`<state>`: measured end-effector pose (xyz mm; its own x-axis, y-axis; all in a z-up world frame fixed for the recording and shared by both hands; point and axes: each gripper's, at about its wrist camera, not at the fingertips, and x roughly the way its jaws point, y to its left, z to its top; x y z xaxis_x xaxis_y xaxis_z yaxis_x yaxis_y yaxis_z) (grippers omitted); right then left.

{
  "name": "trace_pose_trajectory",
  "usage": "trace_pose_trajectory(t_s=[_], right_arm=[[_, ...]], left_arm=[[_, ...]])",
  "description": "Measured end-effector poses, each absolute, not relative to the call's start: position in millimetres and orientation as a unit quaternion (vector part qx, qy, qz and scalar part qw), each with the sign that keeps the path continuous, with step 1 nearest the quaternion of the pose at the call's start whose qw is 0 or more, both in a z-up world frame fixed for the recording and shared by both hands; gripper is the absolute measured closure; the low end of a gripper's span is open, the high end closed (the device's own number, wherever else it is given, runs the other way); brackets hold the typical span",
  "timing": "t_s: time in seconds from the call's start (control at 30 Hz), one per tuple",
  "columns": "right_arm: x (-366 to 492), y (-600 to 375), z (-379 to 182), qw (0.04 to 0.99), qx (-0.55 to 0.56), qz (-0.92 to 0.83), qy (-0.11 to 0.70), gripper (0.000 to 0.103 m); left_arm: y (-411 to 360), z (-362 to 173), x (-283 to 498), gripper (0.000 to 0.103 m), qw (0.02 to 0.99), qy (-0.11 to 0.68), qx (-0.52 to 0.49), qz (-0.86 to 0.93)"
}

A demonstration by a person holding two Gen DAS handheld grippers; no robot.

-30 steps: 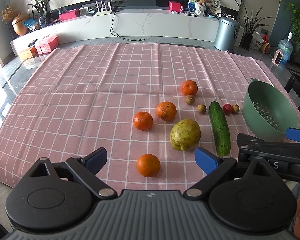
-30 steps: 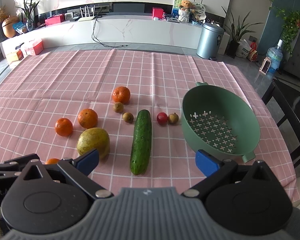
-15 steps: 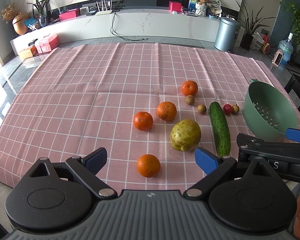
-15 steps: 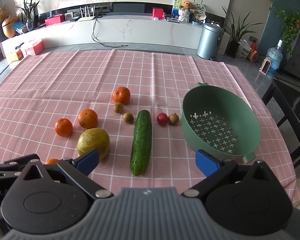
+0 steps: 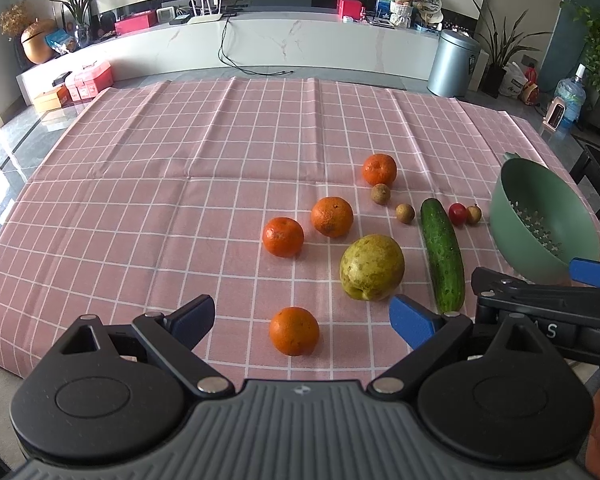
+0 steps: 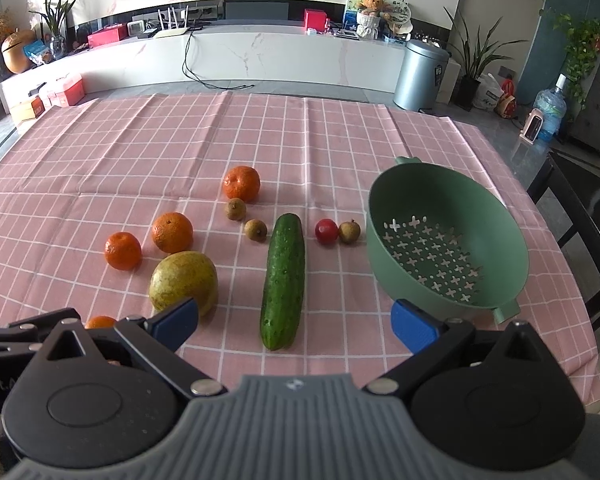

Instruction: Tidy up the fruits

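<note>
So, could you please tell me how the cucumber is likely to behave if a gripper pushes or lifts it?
The cucumber looks straight and firm, so it would probably stay stiff when lifted. Being long and round, lying flat on the checked tablecloth, it may well roll sideways if nudged across its length. Gripped near one end, it would likely tilt; the middle seems safer.

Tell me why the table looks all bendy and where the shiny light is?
Left wrist view: the fisheye lens curves the checked tablecloth; window glare shines on the floor at left. Right wrist view: same bending; the green colander and cucumber look sharp, with soft shadows.
</note>
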<state>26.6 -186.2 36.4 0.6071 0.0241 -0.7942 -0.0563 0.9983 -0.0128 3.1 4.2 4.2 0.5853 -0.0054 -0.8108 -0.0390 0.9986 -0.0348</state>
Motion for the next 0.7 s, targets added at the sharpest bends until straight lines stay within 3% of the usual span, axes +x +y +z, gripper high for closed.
trace_pose_trajectory(t_s=[0.53,0.6,0.63,0.7], right_arm=[[41.8,-189.6,13.6,0.902,-0.026,0.055,0.427,0.004],[44.4,-188.7,11.2,0.903,-0.026,0.062,0.424,0.005],[46.5,-188.1,9.1,0.903,-0.027,0.066,0.424,0.006],[51.2,-186.6,4.7,0.901,-0.028,0.075,0.427,0.009]], left_arm=[[35.8,-50.7,-5.7,0.0,0.886,0.462,-0.047,-0.012],[34.8,-57.5,-2.4,0.007,0.886,0.462,-0.046,-0.017],[33.4,-61.0,0.4,0.015,0.883,0.466,-0.047,-0.018],[31.8,-67.2,6.1,0.019,0.879,0.473,-0.052,-0.021]])
